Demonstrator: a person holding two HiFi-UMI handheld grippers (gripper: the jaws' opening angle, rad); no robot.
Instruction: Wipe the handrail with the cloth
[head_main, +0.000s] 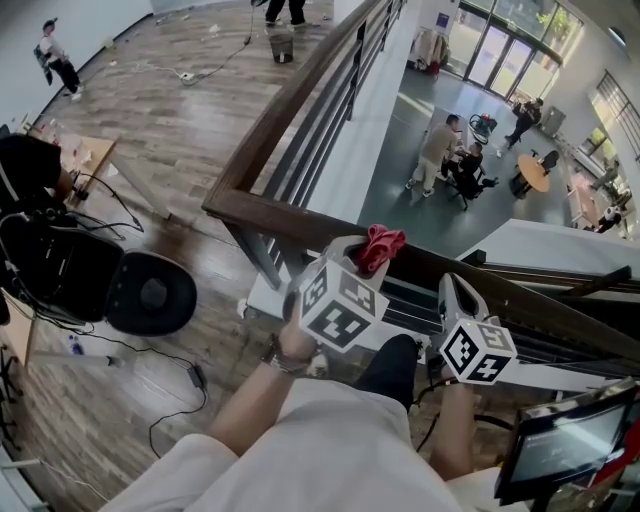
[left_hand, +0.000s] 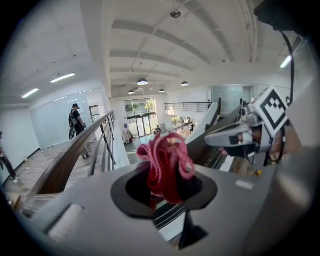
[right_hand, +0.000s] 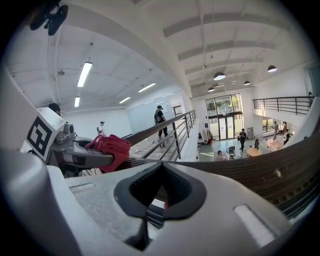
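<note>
We hold the red cloth (head_main: 381, 245) bunched in the left gripper (head_main: 362, 258). Its jaws are clamped on the cloth, and loose folds stand up past the tips. The cloth sits over the dark wooden handrail (head_main: 268, 212), a little right of the rail's corner; we cannot tell whether it touches the wood. Just to the right, the right gripper (head_main: 455, 290) hovers by the same rail, jaws pressed together on nothing. Far beyond the rail, people (head_main: 440, 152) gather on the lower floor.

The handrail (head_main: 260, 210) is smooth, dark brown wood with a faint sheen. The red-pink cloth (head_main: 381, 244) is soft, fuzzy, matt fabric.
</note>
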